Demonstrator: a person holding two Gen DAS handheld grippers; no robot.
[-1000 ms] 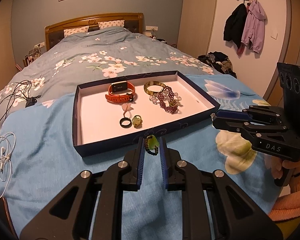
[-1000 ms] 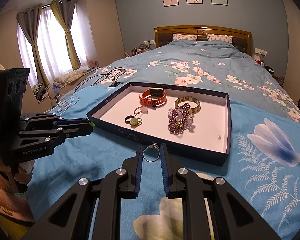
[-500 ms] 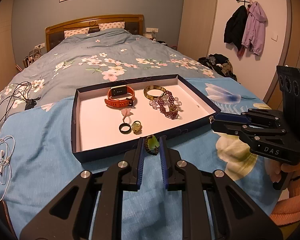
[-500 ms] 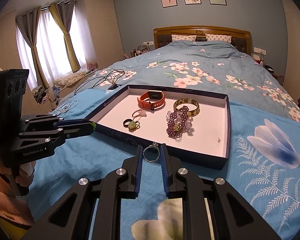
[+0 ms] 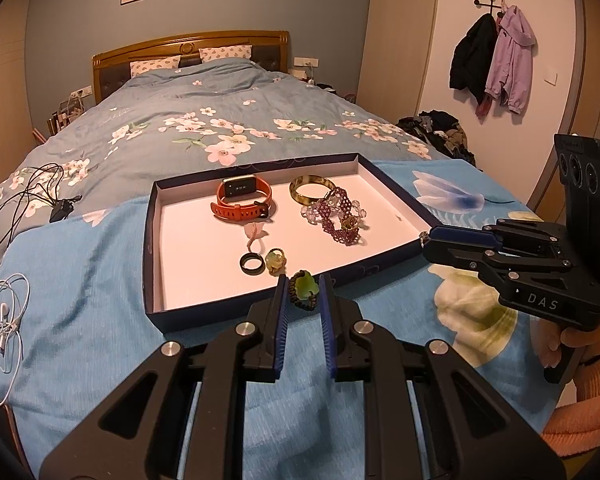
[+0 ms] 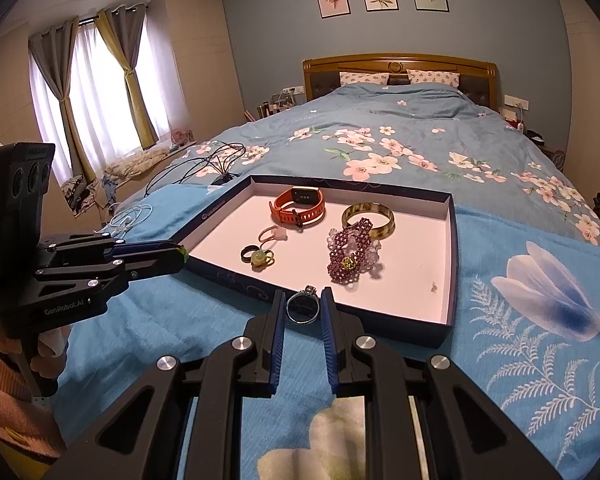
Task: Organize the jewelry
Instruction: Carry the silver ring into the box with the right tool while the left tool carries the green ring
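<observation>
A dark blue tray (image 5: 149,248) (image 6: 452,264) with a white floor lies on the bed. In it are an orange watch (image 5: 242,198) (image 6: 299,206), a gold bangle (image 5: 312,191) (image 6: 368,220), a purple beaded bracelet (image 5: 338,220) (image 6: 350,252), a pink flower ring (image 5: 255,233), a black ring (image 5: 252,262) and a green ring (image 5: 275,261). My left gripper (image 5: 303,290) is shut on a green-stone beaded ring (image 5: 305,289) just before the tray's near wall. My right gripper (image 6: 303,307) is shut on a silver ring (image 6: 302,307) at the tray's near edge.
The bed has a blue blanket (image 5: 80,264) and a floral duvet (image 5: 220,120). Black cables (image 5: 24,196) and white earphones (image 5: 0,320) lie at the left. Jackets (image 5: 492,56) hang on the right wall. Curtained windows (image 6: 92,96) are at the left.
Both grippers have drifted slightly toward the tray, each holding its ring as before. The tray contents have not moved.
</observation>
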